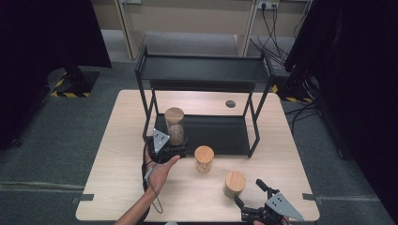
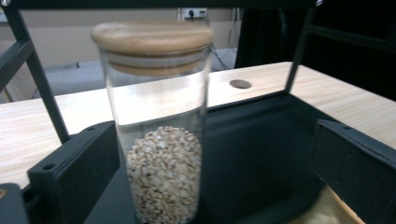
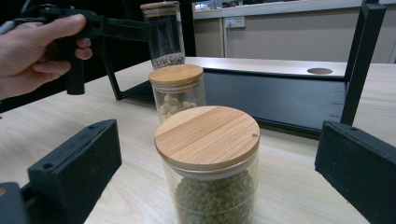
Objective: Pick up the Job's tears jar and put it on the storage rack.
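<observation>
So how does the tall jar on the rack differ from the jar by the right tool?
The tall jar stands on the rack's lower shelf, holding pale grains; the short jar stands on the table, filled with green beans. Both are clear glass with round wooden lids.

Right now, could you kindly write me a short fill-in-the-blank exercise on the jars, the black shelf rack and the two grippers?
1. The tall glass jar with a wooden lid stands on the black metal shelf rack's ____ shelf.
2. The left gripper's jaws stand ____ around that jar.
3. ____ jars stand on the light wooden table itself.
4. The jar of green beans stands nearest the ____ gripper.

Missing words: lower; open; two; right
</observation>
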